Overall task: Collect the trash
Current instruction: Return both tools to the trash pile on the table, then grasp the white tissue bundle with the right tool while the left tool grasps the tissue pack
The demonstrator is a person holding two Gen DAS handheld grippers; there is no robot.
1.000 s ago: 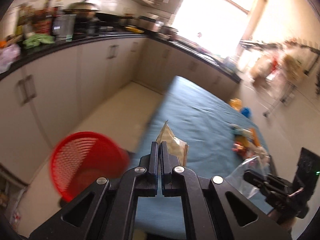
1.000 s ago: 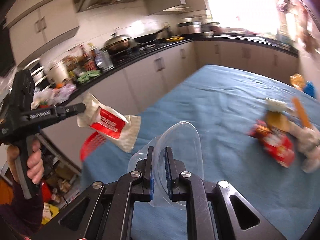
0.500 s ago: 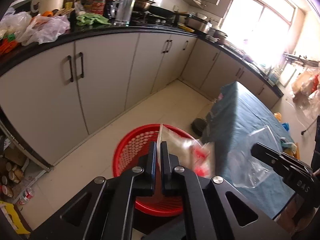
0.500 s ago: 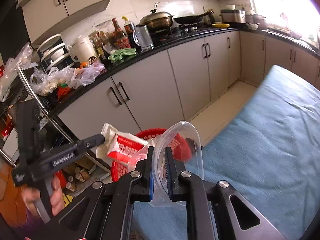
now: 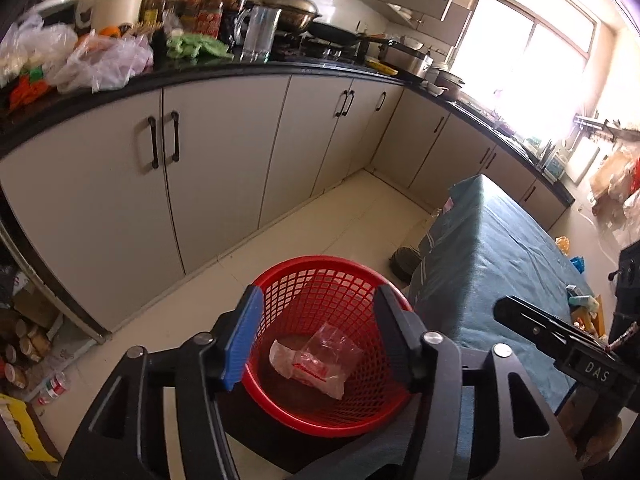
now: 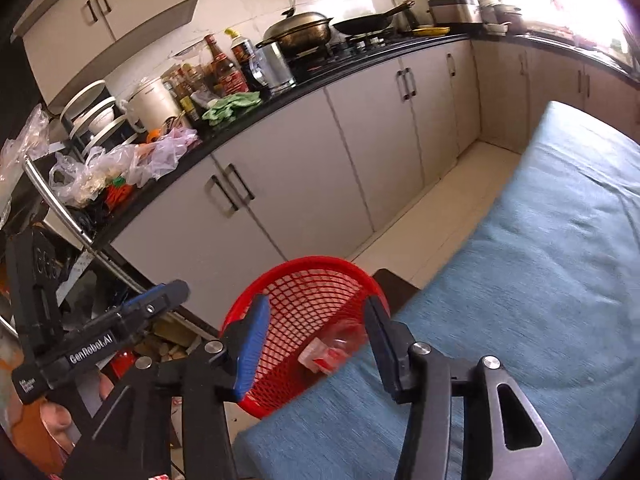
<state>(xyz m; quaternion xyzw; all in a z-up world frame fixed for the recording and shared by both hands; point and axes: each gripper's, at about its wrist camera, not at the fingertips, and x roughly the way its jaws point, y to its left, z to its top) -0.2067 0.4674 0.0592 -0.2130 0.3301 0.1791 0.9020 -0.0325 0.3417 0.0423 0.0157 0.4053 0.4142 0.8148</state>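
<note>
A red mesh basket (image 5: 316, 280) stands on the floor beside the blue-covered table (image 5: 500, 248). A red-and-white wrapper and a clear plastic piece (image 5: 316, 360) lie in its bottom. My left gripper (image 5: 316, 328) is open and empty, right above the basket. My right gripper (image 6: 316, 340) is open and empty over the table's corner, at the basket's (image 6: 288, 280) edge; the trash (image 6: 332, 352) shows inside it. More trash (image 5: 580, 304) lies at the table's far right. The right gripper also shows in the left wrist view (image 5: 560, 340), the left gripper in the right wrist view (image 6: 160, 300).
Grey cabinets (image 5: 224, 160) under a black counter run along the left, crowded with bottles, bags and pots (image 5: 192, 12). A tiled floor strip (image 5: 332, 220) lies between cabinets and table. Clutter sits on low shelves at far left (image 5: 24, 344).
Both grippers have opened. The wrapper dropped from the left gripper and the clear plastic piece from the right; both now lie in the red basket.
</note>
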